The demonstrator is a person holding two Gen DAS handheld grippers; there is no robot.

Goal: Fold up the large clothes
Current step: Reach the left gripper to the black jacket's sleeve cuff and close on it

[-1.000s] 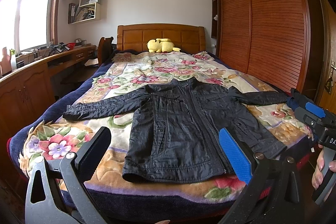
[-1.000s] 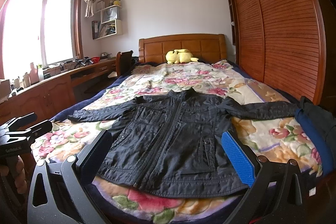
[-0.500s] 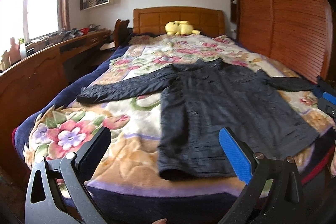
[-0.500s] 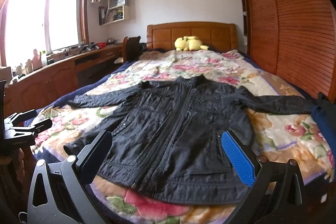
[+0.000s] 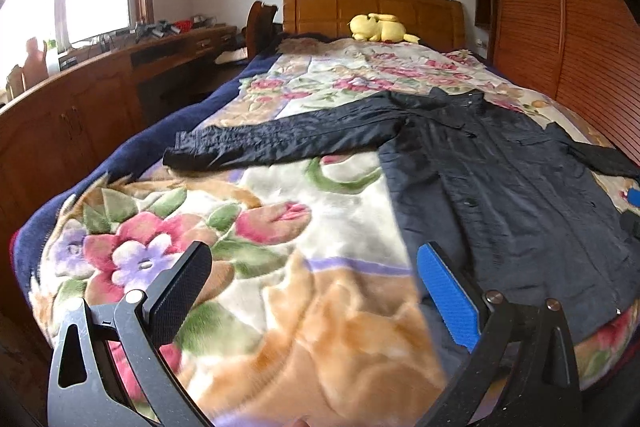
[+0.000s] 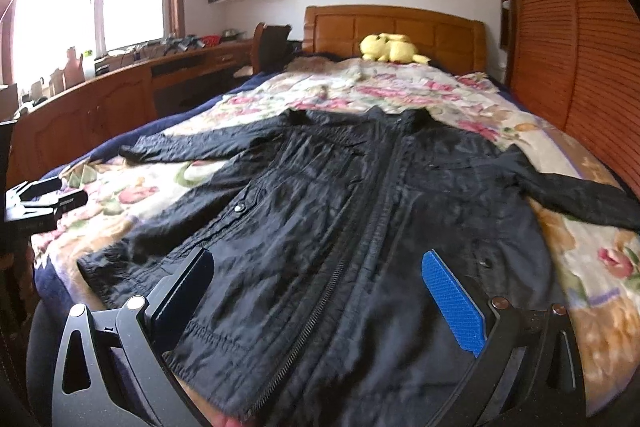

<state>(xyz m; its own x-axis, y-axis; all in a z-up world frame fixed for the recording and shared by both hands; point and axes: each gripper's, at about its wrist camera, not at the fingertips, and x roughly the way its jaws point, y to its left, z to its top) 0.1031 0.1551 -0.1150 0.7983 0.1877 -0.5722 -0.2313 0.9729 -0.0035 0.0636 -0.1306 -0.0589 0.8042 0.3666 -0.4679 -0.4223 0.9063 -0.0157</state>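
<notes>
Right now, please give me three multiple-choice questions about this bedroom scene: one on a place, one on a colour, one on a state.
1. Where does the yellow plush toy lie?
A. by the wooden headboard
B. on the desk
C. on the jacket

2. What colour is the quilted jacket?
A. red
B. black
C. white

3. How does the jacket lie on the floral blanket?
A. rolled up
B. folded in half
C. spread flat, sleeves out

Answers: 1 A, it sits at the bed's far end; 2 B, dark all over; 3 C, both sleeves stretch sideways.
</notes>
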